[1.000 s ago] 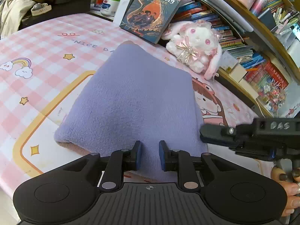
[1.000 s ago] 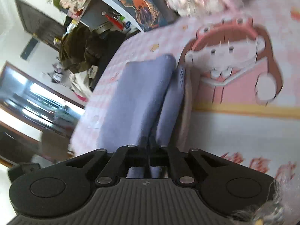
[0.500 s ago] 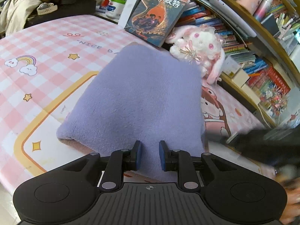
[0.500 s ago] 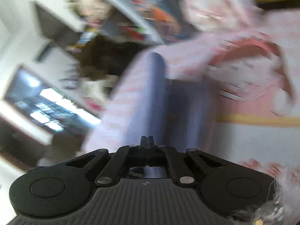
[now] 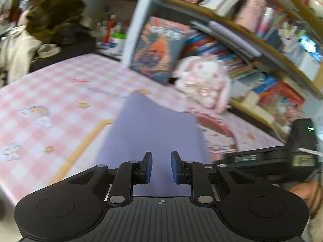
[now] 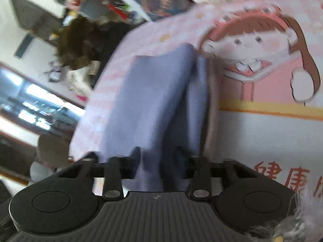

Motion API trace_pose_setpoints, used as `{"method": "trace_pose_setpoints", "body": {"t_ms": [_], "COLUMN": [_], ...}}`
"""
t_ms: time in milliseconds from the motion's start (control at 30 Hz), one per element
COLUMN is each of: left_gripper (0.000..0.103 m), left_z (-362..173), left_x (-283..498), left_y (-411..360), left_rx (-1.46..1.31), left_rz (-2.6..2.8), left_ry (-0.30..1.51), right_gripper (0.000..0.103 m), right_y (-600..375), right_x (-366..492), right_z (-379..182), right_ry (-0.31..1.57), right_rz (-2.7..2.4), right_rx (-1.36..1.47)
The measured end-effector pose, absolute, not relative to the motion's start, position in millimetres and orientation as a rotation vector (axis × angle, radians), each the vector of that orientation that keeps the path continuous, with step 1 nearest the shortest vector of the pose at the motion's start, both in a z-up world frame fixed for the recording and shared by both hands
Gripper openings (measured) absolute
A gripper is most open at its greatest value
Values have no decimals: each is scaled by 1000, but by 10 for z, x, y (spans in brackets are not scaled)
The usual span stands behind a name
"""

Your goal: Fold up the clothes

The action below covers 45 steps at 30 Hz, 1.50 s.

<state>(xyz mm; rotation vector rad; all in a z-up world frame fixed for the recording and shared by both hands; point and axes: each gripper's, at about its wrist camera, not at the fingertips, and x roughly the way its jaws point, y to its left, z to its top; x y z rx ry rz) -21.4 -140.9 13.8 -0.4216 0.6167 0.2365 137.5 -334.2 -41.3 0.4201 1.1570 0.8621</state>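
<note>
A folded lavender cloth (image 5: 153,133) lies on the pink checked table cover (image 5: 60,100). My left gripper (image 5: 161,167) hovers over its near end, jaws open, nothing between them. The right gripper's body (image 5: 268,159) shows at the right of the left wrist view, beside the cloth. In the right wrist view the cloth (image 6: 145,100) shows side-on, its folded layers stacked. My right gripper (image 6: 157,157) is open, and the cloth's near edge lies between the blurred fingers.
A white plush bunny (image 5: 203,80) and a propped book (image 5: 159,48) stand at the table's far edge before crowded bookshelves (image 5: 262,50). A dark coat pile (image 5: 54,20) sits at the far left. A cartoon girl print (image 6: 258,60) lies right of the cloth.
My right gripper was shut on the cloth's edge and has opened. My left gripper has pulled back and up, jaws a little wider. The cloth stays folded on the table.
</note>
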Motion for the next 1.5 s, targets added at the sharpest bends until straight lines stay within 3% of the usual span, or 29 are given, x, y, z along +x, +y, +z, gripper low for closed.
{"method": "trace_pose_setpoints", "body": {"t_ms": [33,167,333,467,500,567,633,700,933,1100,1333,1500], "left_gripper": [20,16,18,21,22,37,39,41,62,67,75,77], "left_z": [94,-85,-172,-125,-90,4,87,134,227,258,203,58], "left_x": [-205,-172,-116,-123,-134,-178,-236,-273,-305,-234,-119,25], "left_y": [-1376,-1247,-1215,-1239,-1255,-1303,-1349,-1363,-1357,-1312,-1090,-792], "left_rx": [-437,-500,-505,-487,-479,-444,-396,-381,-368,-329,-331,-389], "left_rz": [244,274,281,275,277,276,274,268,280,270,226,125], "left_ry": [635,707,761,767,762,745,726,720,703,709,728,776], "right_gripper": [12,10,10,11,15,21,38,40,48,54,76,77], "right_y": [-3364,-3576,-3585,-3618,-3627,-3656,-3699,-3734,-3761,-3727,-3661,-3651], "right_x": [1369,1143,1251,1251,1225,1196,1142,1097,1078,1051,1009,1005], "right_z": [-399,-46,-510,-489,-441,-347,-259,-188,-169,-168,-172,-233], "right_ry": [1151,968,1149,1147,1138,1107,1061,1026,1020,1013,1017,1045], "right_rz": [871,1093,864,872,874,866,855,844,781,754,676,562], "right_rx": [440,503,448,436,415,390,361,331,291,278,291,365]}}
